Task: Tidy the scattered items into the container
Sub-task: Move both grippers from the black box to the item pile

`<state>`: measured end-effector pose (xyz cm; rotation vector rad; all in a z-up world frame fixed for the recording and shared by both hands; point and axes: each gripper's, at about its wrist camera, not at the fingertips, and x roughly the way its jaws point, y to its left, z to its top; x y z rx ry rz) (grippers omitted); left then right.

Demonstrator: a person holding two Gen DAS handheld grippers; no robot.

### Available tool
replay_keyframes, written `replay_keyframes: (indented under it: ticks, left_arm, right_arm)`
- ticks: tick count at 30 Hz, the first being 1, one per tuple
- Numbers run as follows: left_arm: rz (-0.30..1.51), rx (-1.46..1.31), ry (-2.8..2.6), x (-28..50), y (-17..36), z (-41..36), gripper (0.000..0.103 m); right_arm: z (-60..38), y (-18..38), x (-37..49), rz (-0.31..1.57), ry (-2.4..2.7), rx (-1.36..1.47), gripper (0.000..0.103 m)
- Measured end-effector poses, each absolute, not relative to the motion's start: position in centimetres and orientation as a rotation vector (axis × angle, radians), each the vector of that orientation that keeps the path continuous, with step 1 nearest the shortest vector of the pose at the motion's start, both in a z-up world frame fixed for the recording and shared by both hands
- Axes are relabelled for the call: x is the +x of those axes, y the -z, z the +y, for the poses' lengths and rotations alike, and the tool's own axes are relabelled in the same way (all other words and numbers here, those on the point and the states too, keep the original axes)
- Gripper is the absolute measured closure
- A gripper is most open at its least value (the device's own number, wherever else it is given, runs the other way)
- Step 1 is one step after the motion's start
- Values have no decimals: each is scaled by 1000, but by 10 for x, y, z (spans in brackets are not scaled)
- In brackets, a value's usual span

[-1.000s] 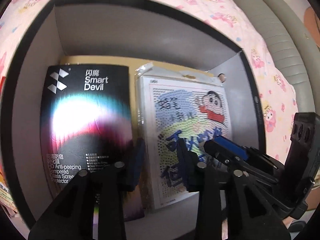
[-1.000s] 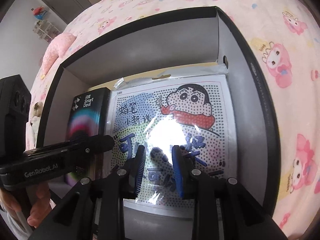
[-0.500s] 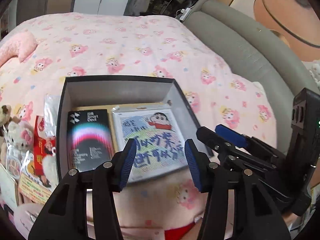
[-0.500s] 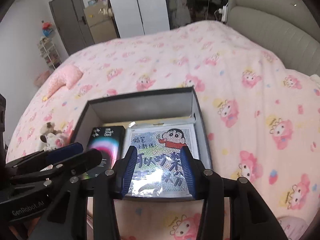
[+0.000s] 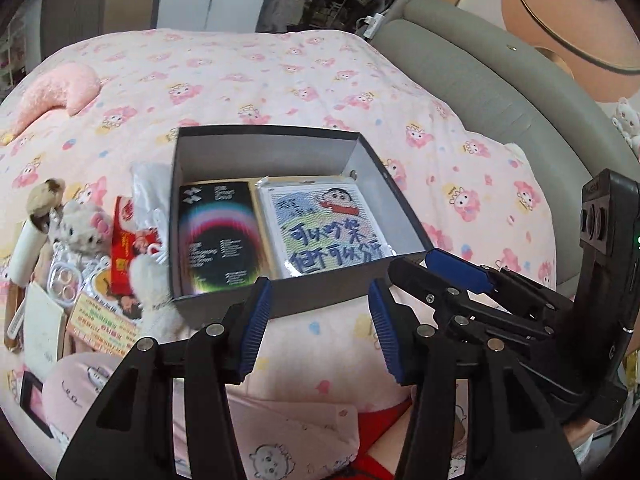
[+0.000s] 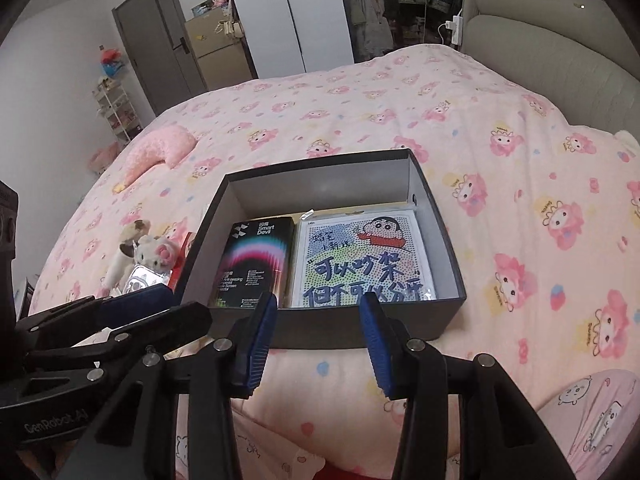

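Note:
A dark open box sits on the pink bedspread. Inside it lie a black "Smart Devil" package on the left and a cartoon bead-picture pack on the right. My left gripper hovers open just before the box's near wall, with nothing between its fingers. My right gripper is likewise open and empty in front of that wall. Scattered left of the box are a plush cat, a red packet, a white bag and printed cards.
A pink curved cushion lies far left on the bed. A grey padded headboard runs along the right. A person's legs in pink pyjamas are right beneath the grippers. A wardrobe and a door stand behind the bed.
Both grippers have pulled back and up out of the box, and their jaws stand wider. The cartoon pack and the black package stay flat in the box.

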<state>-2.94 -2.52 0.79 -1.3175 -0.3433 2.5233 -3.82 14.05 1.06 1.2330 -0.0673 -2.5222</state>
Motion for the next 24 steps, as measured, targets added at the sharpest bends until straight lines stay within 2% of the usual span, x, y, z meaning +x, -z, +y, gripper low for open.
replay_keyframes:
  ticks: [4,13,19,24]
  left_arm:
    - [-413,-1340,-2603,-17,-8,-67,54]
    - [-628,-1362,-2830,26,-8,-189,58]
    - [-858,-1420,-2870,55,24,-259,56]
    - [-1192,-1518,-2846,79,76,-325,56]
  right_arm:
    - [101,-11,-38,33,2437,1223,69]
    - [-32,-9,-37,162,2155,1195,69]
    - [-116,15,-28,278,1935,1216,69]
    - [-160,45,-40,322,1820,1266,68]
